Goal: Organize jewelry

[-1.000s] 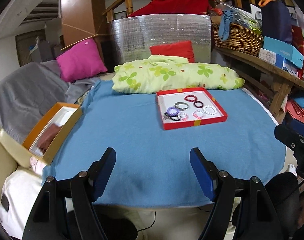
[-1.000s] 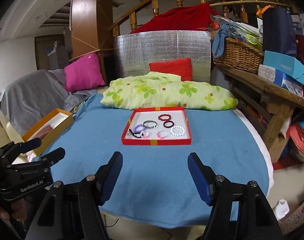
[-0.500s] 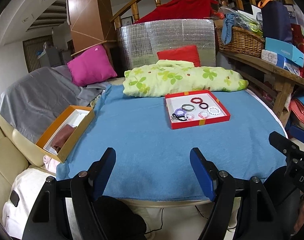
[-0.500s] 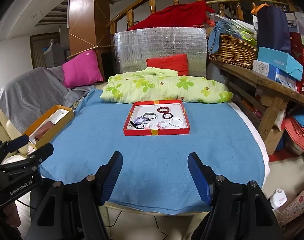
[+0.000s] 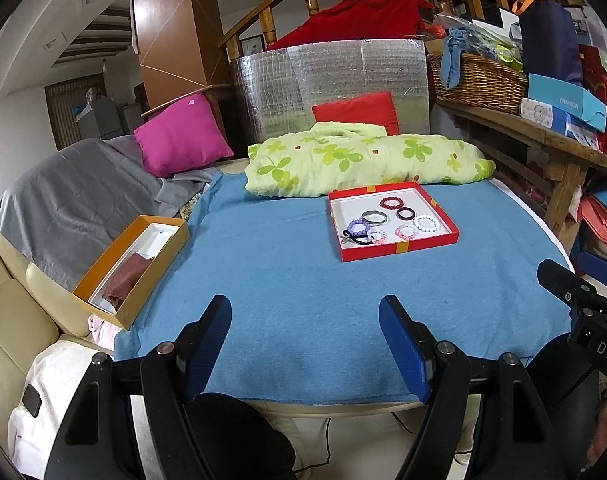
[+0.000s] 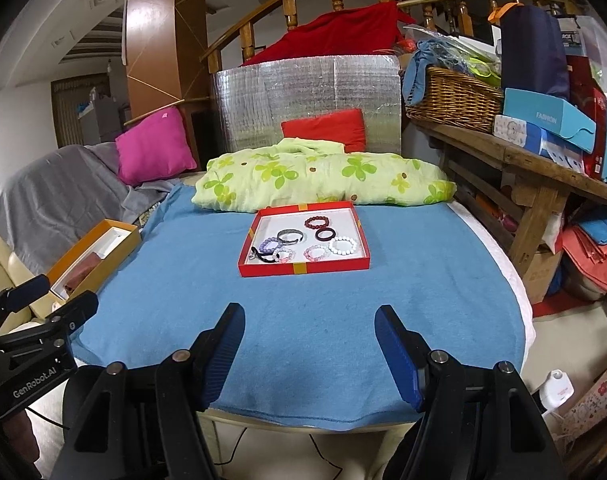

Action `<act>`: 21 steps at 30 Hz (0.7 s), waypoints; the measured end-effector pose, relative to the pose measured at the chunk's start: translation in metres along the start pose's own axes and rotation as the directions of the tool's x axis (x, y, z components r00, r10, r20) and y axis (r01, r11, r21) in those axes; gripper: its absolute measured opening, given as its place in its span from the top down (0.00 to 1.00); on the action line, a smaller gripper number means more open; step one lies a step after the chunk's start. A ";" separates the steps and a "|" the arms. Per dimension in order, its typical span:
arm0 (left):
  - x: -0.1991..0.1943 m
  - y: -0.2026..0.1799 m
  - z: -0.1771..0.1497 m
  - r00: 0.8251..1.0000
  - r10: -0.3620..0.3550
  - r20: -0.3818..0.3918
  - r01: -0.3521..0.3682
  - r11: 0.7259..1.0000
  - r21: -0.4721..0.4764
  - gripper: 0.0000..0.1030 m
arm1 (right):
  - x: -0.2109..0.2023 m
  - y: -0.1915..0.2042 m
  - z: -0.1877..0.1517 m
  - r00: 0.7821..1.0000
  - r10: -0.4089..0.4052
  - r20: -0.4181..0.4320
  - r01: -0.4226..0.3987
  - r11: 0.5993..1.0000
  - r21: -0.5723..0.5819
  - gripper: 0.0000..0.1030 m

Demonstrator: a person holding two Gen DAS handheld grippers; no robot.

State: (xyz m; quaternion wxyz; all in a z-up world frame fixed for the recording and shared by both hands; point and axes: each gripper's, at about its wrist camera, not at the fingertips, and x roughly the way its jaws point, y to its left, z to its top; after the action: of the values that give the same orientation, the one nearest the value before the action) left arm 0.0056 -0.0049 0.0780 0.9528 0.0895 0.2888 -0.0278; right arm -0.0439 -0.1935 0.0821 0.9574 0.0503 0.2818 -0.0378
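Observation:
A red tray sits on the blue cloth beyond the table's middle and holds several bracelets: a dark red bead one, a white bead one, a pink one, a purple one and a grey bangle. An orange box with a dark red pouch lies at the table's left edge. My left gripper and right gripper are both open and empty above the table's near edge, well short of the tray.
A green flowered quilt lies just behind the tray. A grey-covered sofa with a pink cushion is at the left. A wooden bench with a basket and boxes stands at the right. Blue cloth covers the round table.
Both grippers have pulled back and risen from the table; the tray looks farther off and more of the near edge shows. Both stay open. Nothing on the table has moved.

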 end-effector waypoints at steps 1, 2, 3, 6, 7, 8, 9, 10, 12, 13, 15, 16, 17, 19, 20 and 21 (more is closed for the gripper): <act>0.000 0.000 0.000 1.000 -0.002 0.001 0.002 1.000 0.001 0.25 | 0.000 0.000 0.000 1.000 0.000 -0.001 0.000 1.000 0.001 0.31; 0.000 0.000 0.000 1.000 -0.002 0.002 0.002 1.000 0.001 0.25 | 0.001 0.000 0.000 1.000 0.001 -0.002 -0.001 1.000 0.002 0.31; 0.000 0.000 0.000 1.000 -0.001 0.003 0.001 1.000 0.000 0.25 | 0.001 0.001 0.001 1.000 0.001 -0.001 -0.001 1.000 0.002 0.31; 0.003 0.002 -0.001 1.000 -0.001 -0.004 0.001 1.000 -0.010 0.25 | 0.002 0.000 0.001 1.000 -0.003 0.001 0.003 1.000 0.005 0.31; 0.003 0.003 -0.001 1.000 0.000 -0.005 0.000 1.000 -0.014 0.25 | 0.003 0.001 0.002 1.000 -0.003 0.001 0.003 1.000 0.007 0.31; 0.003 0.003 -0.001 1.000 0.000 -0.006 0.000 1.000 -0.015 0.25 | 0.003 0.001 0.002 1.000 -0.004 0.001 0.004 1.000 0.007 0.31; 0.004 0.004 -0.001 1.000 0.000 -0.007 -0.001 1.000 -0.016 0.25 | 0.004 0.001 0.002 1.000 -0.004 0.000 0.004 1.000 0.007 0.31; 0.004 0.004 -0.001 1.000 0.002 -0.006 -0.002 1.000 -0.018 0.25 | 0.005 0.001 0.003 1.000 -0.005 -0.001 0.005 1.000 0.008 0.31; 0.004 0.005 -0.001 1.000 0.000 -0.005 0.000 1.000 -0.021 0.25 | 0.006 0.000 0.003 1.000 -0.006 -0.007 0.006 1.000 0.011 0.31; 0.003 0.005 -0.001 1.000 -0.001 -0.003 0.001 1.000 -0.020 0.25 | 0.007 0.000 0.003 1.000 -0.005 -0.009 0.005 1.000 0.013 0.31; 0.002 0.005 -0.001 1.000 -0.002 0.000 0.002 1.000 -0.020 0.25 | 0.007 0.001 0.003 1.000 -0.006 -0.011 0.006 1.000 0.013 0.31; 0.002 0.005 -0.001 1.000 -0.003 0.001 0.004 1.000 -0.019 0.25 | 0.007 0.001 0.003 1.000 -0.007 -0.010 0.007 1.000 0.013 0.31; 0.002 0.005 -0.001 1.000 -0.003 0.000 0.003 1.000 -0.017 0.25 | 0.007 0.001 0.003 1.000 -0.007 -0.008 0.007 1.000 0.013 0.31; 0.002 0.005 -0.002 1.000 -0.001 -0.002 0.001 1.000 -0.017 0.25 | 0.006 0.002 0.002 1.000 -0.008 -0.007 0.008 1.000 0.011 0.31; 0.002 0.005 -0.002 1.000 -0.002 -0.002 0.002 1.000 -0.017 0.25 | 0.006 0.002 0.003 1.000 -0.008 -0.007 0.008 1.000 0.010 0.31; 0.003 0.005 -0.002 1.000 -0.001 -0.002 0.001 1.000 -0.017 0.25 | 0.006 0.002 0.003 1.000 -0.007 -0.008 0.007 1.000 0.011 0.31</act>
State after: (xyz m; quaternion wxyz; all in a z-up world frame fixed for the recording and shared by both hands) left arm 0.0072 0.0001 0.0758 0.9532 0.0811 0.2900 -0.0258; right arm -0.0370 -0.1922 0.0810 0.9559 0.0547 0.2855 -0.0426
